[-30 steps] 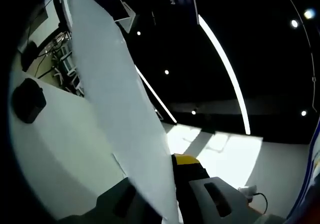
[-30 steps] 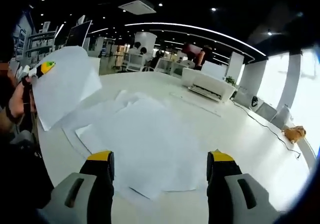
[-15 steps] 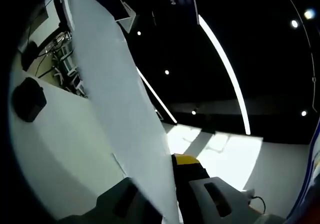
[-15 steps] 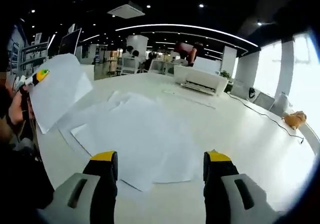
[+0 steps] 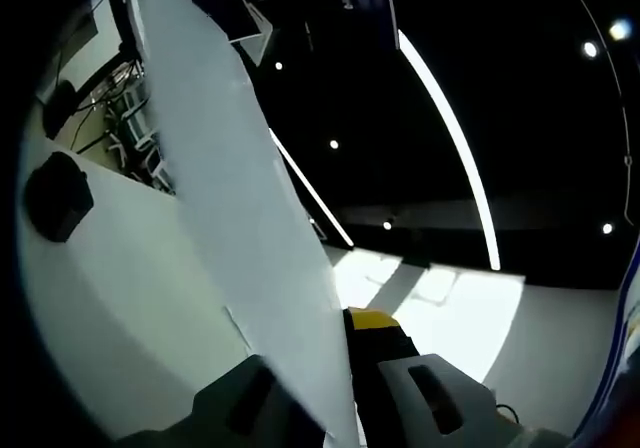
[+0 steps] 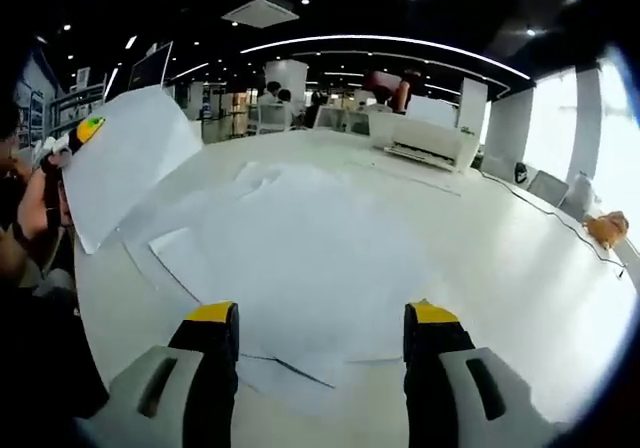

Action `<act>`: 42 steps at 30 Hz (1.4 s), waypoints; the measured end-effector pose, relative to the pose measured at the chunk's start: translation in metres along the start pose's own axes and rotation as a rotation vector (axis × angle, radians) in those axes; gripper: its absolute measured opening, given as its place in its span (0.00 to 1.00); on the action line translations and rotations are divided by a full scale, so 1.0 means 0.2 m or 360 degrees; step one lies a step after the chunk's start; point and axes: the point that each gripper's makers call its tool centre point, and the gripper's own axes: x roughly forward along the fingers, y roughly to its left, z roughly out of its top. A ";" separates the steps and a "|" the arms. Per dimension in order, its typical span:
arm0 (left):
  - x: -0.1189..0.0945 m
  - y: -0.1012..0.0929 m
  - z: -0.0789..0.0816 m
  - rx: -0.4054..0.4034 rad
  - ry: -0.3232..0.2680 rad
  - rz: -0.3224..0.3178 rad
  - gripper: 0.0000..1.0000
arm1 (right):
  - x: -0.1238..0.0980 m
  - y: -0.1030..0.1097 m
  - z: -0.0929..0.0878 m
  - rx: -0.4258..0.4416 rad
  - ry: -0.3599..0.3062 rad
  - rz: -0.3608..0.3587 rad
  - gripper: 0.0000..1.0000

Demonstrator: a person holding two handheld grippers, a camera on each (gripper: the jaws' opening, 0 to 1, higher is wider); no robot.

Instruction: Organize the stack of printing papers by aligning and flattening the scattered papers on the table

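The papers lie on the white table as a loose, overlapping spread just ahead of the right tongs; edges and corners point in different directions and no squared stack has formed. One sheet is off the table, held in the air at the left of the right gripper view by the left tongs, with a hand behind them. In the left gripper view the same sheet runs edge-on between the jaws of the left tongs, which are pressed together on it. The right tongs are spread and hold nothing. Judged from this layout, the task is at an early stage: one sheet is lifted, and gathering, aligning and flattening the rest remain. Compared with the frames a second ago, the right gripper view has moved closer to and lower over the papers, so the spread fills more of the picture; the sheets themselves appear unmoved. The left gripper view is practically unchanged, with the sheet in the same grip. A printer stands at the far side of the table.
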 end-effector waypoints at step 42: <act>-0.01 0.01 0.00 -0.0009 0.0004 -0.0005 0.06 | 0.09 0.16 0.02 0.0062 -0.0115 0.0128 0.21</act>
